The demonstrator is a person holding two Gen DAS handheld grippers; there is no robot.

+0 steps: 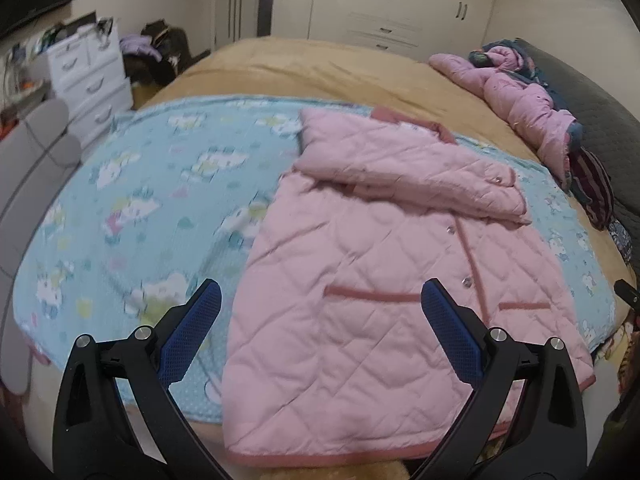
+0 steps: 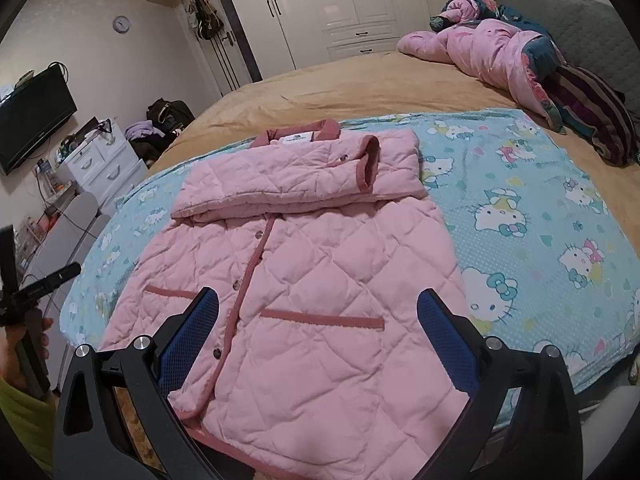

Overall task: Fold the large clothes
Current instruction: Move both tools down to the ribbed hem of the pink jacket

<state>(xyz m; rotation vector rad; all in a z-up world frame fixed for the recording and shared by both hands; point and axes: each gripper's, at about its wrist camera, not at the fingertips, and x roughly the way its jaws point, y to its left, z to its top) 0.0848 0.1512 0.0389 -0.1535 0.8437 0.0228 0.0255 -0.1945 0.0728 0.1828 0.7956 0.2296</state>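
A pink quilted jacket (image 1: 360, 300) (image 2: 304, 280) lies front up on a light blue cartoon-print blanket (image 1: 132, 208) (image 2: 532, 216) across the bed. Its sleeves are folded over the chest near the collar (image 2: 304, 130). My left gripper (image 1: 320, 296) hovers open above the jacket's lower left part, with nothing between its blue pads. Over the jacket's hem and pocket trim, my right gripper (image 2: 318, 304) stands open too, holding nothing. The left gripper also shows as a dark bar (image 2: 44, 282) at the left edge of the right wrist view, held by a hand (image 2: 16, 344).
A rumpled pink padded coat (image 1: 516, 92) (image 2: 492, 48) and dark striped clothes (image 2: 592, 120) lie at the bed's far right by a grey headboard (image 2: 580, 20). A white drawer unit (image 1: 88, 80), a grey chair (image 1: 36, 168) and a TV (image 2: 32, 120) stand left. White wardrobes (image 2: 360, 4) line the back.
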